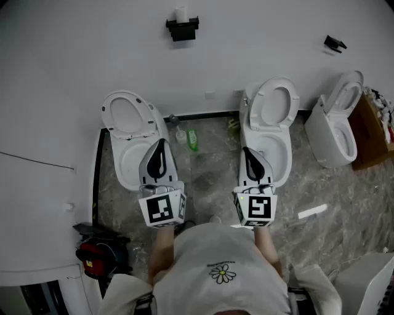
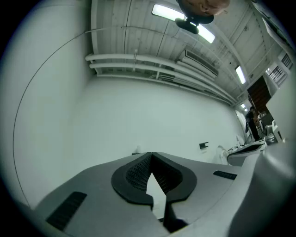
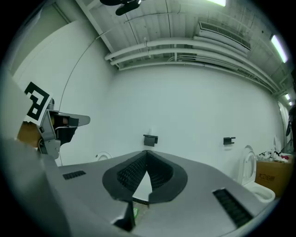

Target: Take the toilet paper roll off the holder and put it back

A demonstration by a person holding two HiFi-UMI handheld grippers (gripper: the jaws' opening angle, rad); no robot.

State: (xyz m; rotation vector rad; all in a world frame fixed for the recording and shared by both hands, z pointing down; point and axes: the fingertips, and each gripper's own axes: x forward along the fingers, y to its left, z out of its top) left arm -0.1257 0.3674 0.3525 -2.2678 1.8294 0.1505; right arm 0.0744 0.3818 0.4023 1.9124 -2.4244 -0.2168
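A white toilet paper roll [image 1: 181, 13] stands on a black holder [image 1: 182, 28] high on the white wall, far ahead of both grippers. In the right gripper view the holder [image 3: 150, 139] shows just above the jaw tips, with the roll [image 3: 149, 133] on top. The roll [image 2: 137, 149] is only a small white speck in the left gripper view. My left gripper [image 1: 161, 143] is over the left toilet, shut with nothing in it. Held level with it, my right gripper [image 1: 247, 151] hangs over the middle toilet, also shut and empty.
Three white toilets [image 1: 128, 132] [image 1: 271, 123] [image 1: 337, 126] line the wall with lids up. A second black holder [image 1: 335, 43] sits at the right. Green bottles [image 1: 192, 139] stand between the toilets, a cardboard box [image 1: 372, 132] at far right, a red device [image 1: 92, 255] at lower left.
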